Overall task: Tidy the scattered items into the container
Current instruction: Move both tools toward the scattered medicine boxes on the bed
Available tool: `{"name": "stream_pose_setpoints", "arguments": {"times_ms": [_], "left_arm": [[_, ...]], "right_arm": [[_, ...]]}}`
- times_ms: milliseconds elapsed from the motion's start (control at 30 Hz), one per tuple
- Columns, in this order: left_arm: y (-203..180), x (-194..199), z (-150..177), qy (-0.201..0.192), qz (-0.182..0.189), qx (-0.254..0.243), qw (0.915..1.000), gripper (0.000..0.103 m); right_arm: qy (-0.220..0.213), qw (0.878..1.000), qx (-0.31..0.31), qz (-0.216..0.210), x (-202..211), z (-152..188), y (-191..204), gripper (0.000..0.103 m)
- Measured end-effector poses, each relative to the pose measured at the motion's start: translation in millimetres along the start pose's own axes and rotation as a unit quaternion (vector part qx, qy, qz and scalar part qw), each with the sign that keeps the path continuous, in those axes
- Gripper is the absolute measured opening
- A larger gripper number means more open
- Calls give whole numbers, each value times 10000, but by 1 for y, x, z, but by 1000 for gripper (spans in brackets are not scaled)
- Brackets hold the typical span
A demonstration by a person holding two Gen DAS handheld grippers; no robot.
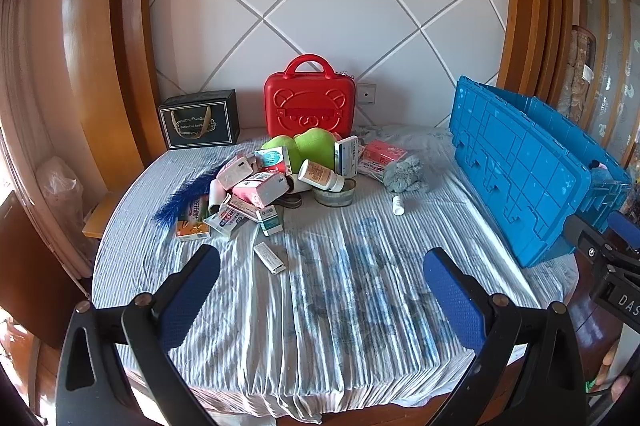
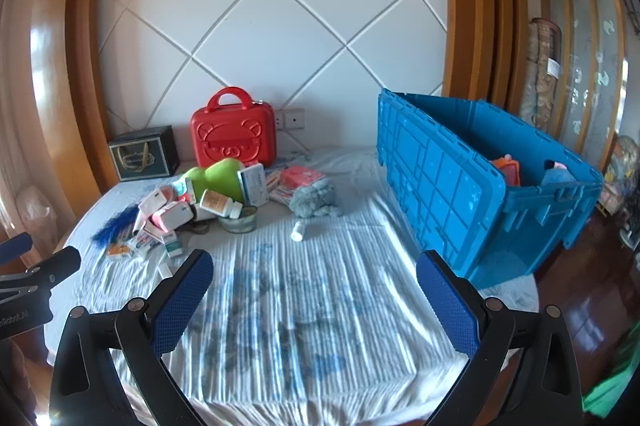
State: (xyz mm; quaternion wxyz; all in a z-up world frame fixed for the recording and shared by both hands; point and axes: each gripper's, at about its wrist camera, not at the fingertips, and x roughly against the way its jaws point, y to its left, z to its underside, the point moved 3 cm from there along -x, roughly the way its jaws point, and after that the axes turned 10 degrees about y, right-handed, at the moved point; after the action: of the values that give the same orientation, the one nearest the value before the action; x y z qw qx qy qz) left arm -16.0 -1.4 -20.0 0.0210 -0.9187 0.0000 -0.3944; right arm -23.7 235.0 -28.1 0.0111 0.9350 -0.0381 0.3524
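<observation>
We hold the left gripper and right gripper spread wide and empty above the cloth, the pile ahead of our left fingers and the crate, leaning open, beyond our right fingers.

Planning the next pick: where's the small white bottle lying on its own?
The small white bottle lies on the striped cloth, just in front of the grey plush toy, between the pile and the blue crate.
</observation>
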Motion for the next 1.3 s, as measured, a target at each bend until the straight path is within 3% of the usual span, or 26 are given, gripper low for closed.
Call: {"name": "stream_pose_setpoints", "arguments": {"times_ms": [233,400,500,667,800,900,1133,1233,1300], "left_arm": [[0,-10,0,73,-157,195,9997,103],[11,-41,2,426,-251,460,9977,103],[27,-67,8,725,-501,537,9947,103],[70,-110,19,1218,-816,707,9867,103],[103,-143,15,1303,-899,698,9849,103],[124,-170,4,1181,-760,646,9880,103],[140,-254,-9,1861,-526,298,9807,99],[132,-291,0,2290,-313,319,9724,86],[127,-311,5,2494,-244,335,9675,80]], "right_arm": [[28,9999,130,-110,-13,-4,-1,103],[94,9990,304,-319,-32,-7,0,103],[233,9973,439,-533,-56,-6,5,103],[821,9919,576,-774,-115,-1,29,103],[1084,9876,754,-854,-156,0,62,103],[1232,9867,629,-854,-185,-5,83,103],[1710,9833,443,-435,-258,-10,120,103],[1895,9800,449,-416,-284,-5,129,102],[2000,9779,472,-392,-297,-2,134,90]]}}
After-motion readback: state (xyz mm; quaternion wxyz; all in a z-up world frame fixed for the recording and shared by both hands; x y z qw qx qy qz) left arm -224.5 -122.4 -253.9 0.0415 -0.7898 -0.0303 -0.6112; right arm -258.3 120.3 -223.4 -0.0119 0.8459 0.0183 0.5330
